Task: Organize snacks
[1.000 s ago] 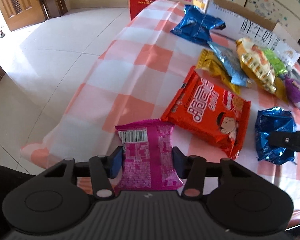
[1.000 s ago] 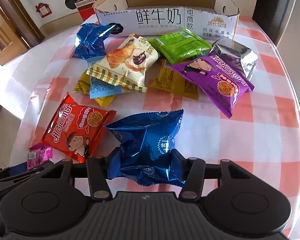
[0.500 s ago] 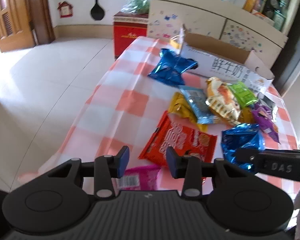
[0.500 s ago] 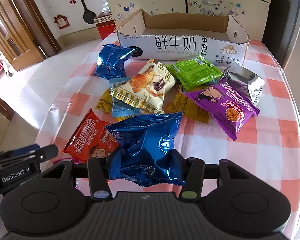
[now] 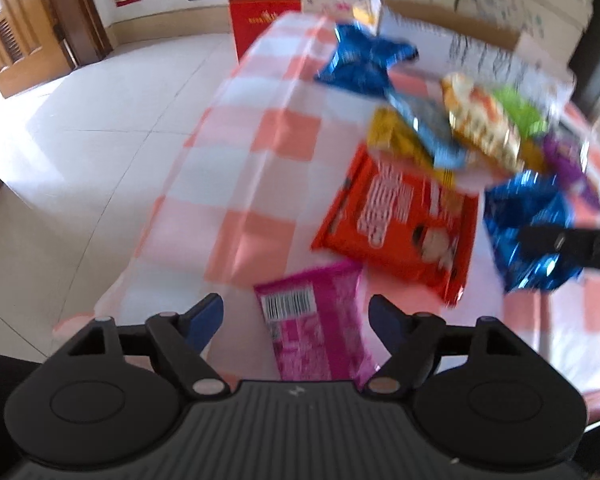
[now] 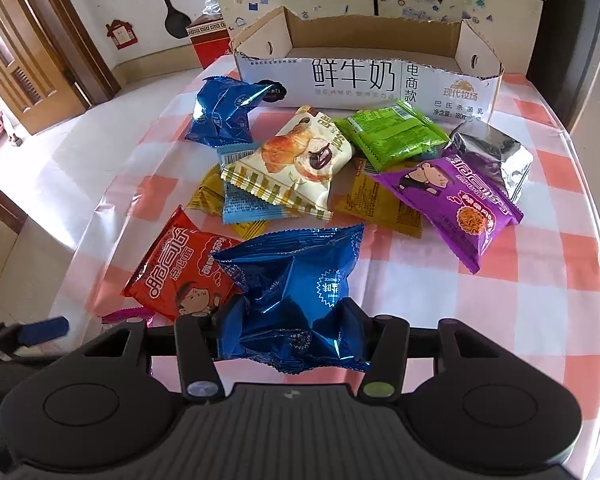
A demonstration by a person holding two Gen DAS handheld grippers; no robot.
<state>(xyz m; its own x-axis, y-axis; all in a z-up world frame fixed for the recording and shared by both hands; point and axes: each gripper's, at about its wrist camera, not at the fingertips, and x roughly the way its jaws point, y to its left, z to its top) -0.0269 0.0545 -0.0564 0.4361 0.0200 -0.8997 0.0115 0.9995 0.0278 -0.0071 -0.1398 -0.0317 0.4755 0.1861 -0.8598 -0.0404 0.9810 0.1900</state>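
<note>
Item: blue foil snack packet (image 6: 296,296), pinched in my right gripper (image 6: 290,332) fingers, 6 o'clock of the milk carton tray (image 6: 364,76) printed "鲜牛奶". Left gripper (image 5: 296,320) fingers have just been opening, spread around the pink packet (image 5: 316,328) lying at the worktop (image 5: 260,140) edge. Risk: slippery foil slipping; pink packet nudged overboard.

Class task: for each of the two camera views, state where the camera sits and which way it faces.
Left wrist: sits behind the left tongs, open over the pink packet; faces down across the table's left edge.
Right wrist: sits behind the right tongs, shut on the blue packet; faces the cardboard box.
Shared: red packet, blue packet.
</note>
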